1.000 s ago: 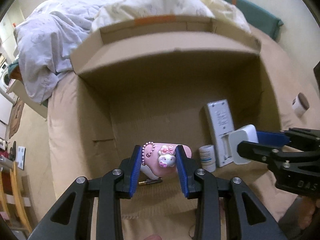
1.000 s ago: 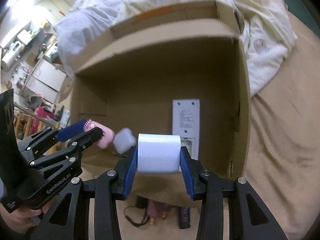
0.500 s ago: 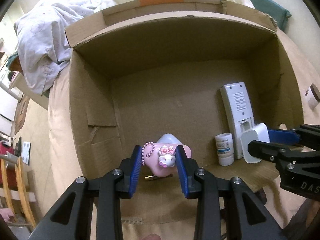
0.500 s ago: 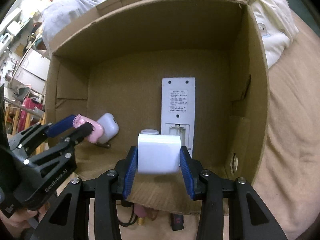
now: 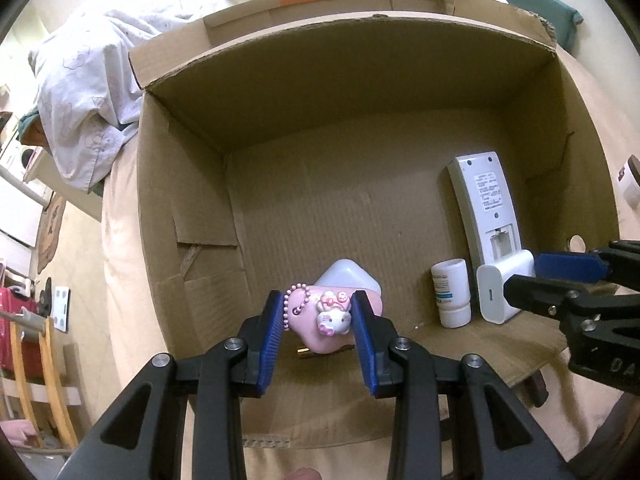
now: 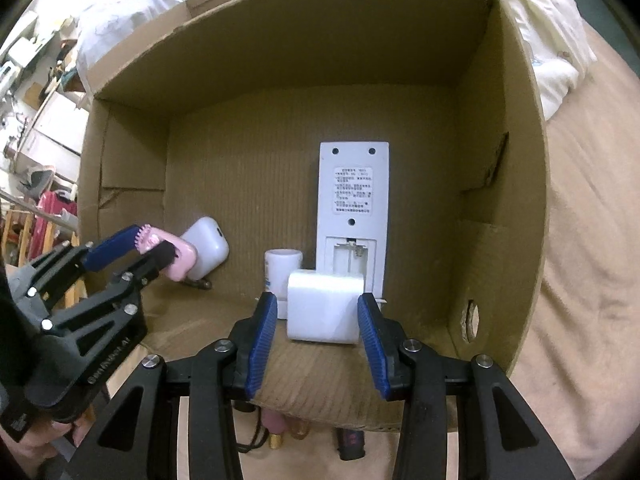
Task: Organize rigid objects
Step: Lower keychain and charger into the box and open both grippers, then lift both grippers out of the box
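**Two items poised over a partly filled box**

Left wrist view showed the left gripper (image 5: pixel 318 336) clenched on a pink case with a cat charm (image 5: pixel 320 320), its blue pads pressed to either side, held low inside the open cardboard box (image 5: pixel 192 184). Just behind the case lay a white earbud case (image 5: pixel 348 278) on the box floor; whether the two touched could not be told.

The right gripper (image 6: pixel 318 320) held a white charger block (image 6: pixel 324 306) between its pads. The right pad met the block, while a thin gap seemed to show at the left pad, so the grip looked light but not released. The block hung low near the box's front wall, in front of a small white bottle (image 6: pixel 282 270) standing upright and a white remote (image 6: pixel 354 204) lying face down with its battery bay open.

By this reading, the task stood roughly midway. Three things were already in the box: remote, bottle and earbud case. Two more were in hand and about to be set down. Outside, under the near flap, several small items (image 6: pixel 296 428) and a cable lay on the bedsheet (image 6: pixel 592 240), apparently yet to be gathered. A small jar (image 5: pixel 630 180) also sat beyond the box's right wall.
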`<state>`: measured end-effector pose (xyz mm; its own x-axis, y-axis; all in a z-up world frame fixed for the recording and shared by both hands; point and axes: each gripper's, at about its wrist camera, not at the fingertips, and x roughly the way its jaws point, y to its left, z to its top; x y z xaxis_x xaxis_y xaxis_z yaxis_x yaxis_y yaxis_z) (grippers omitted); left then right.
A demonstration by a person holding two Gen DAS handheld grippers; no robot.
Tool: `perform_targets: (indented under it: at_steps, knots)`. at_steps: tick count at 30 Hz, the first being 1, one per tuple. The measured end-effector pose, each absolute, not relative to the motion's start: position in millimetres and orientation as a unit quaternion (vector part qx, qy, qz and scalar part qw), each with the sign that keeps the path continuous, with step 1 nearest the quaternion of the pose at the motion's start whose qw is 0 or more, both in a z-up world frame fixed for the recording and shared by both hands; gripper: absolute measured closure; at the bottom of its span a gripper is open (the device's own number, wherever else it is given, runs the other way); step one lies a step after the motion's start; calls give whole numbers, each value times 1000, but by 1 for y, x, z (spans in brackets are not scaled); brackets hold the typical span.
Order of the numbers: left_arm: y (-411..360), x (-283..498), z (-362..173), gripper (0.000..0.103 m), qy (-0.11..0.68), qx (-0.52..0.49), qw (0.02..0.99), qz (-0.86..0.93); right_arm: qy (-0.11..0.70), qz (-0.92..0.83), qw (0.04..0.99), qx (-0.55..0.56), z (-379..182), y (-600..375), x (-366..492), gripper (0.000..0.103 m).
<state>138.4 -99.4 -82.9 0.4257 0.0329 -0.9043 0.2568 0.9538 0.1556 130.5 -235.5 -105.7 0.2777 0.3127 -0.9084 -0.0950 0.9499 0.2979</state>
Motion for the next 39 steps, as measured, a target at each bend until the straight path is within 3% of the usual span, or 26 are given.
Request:
perform_targets:
  at_steps: [2,4,8,10,12,13,14,19,39]
  knots:
    - [-100,139,-82,72,532,136,833,-66,583,133,796,94,-101,-236,130,58]
    - [-100,139,-82,72,532,135,833,-67,577,135,800,95,-97,-236,130,40]
    - [-101,140,-79,72,535,133,831,-69,558,145,809,111,-86,-238,130,34]
    - [-101,140,-79,70,537,132,831,-69,545,142,818,113,-79,-240,130,24]
    - [-100,140,-77,53,535,130,832,-73,534,139,826,115,-73,-242,129,11]
    - [-100,139,-75,37,533,129,833,-74,529,139,829,118,-71,-242,129,3]
    - [-100,138,-74,27,532,126,834,-74,525,141,830,122,-69,-243,130,2]
    - [-104,137,-67,18,529,131,834,-83,512,134,839,126,-65,-243,128,1]
    - [-85,123,-45,12,540,91,834,-67,481,123,856,146,-42,-267,93,0]
